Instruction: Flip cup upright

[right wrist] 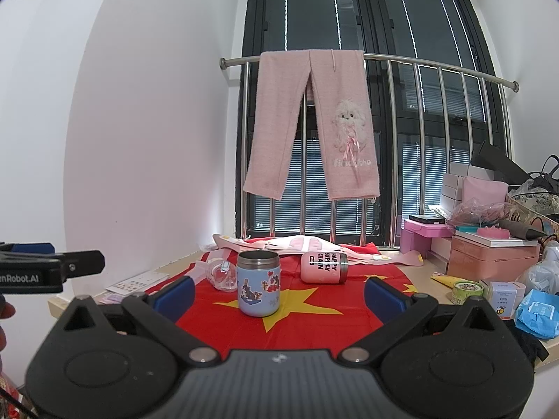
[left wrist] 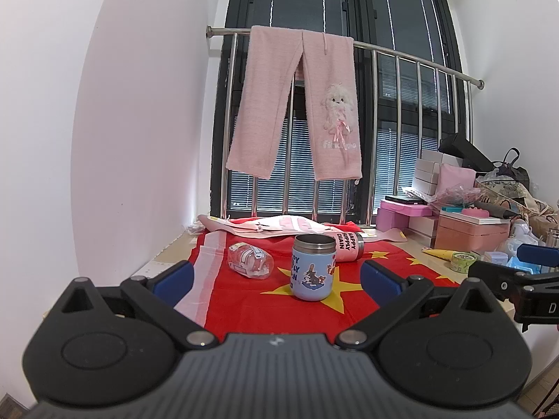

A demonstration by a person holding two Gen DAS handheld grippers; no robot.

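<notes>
A blue cartoon cup (left wrist: 312, 267) with a steel rim stands upright on the red flag cloth (left wrist: 244, 300); it also shows in the right wrist view (right wrist: 258, 283). A pink cup (left wrist: 349, 246) lies on its side behind it, also in the right wrist view (right wrist: 324, 267). A clear glass cup (left wrist: 248, 259) lies on its side to the left, also in the right wrist view (right wrist: 222, 274). My left gripper (left wrist: 276, 274) is open and empty, short of the blue cup. My right gripper (right wrist: 279, 293) is open and empty, short of the cups.
Pink trousers (left wrist: 297, 104) hang on a steel rail (left wrist: 419, 59) by the window. Pink boxes (right wrist: 489, 255), bags and small packets (right wrist: 503, 295) crowd the right side. A white wall stands on the left. Each gripper shows at the edge of the other's view.
</notes>
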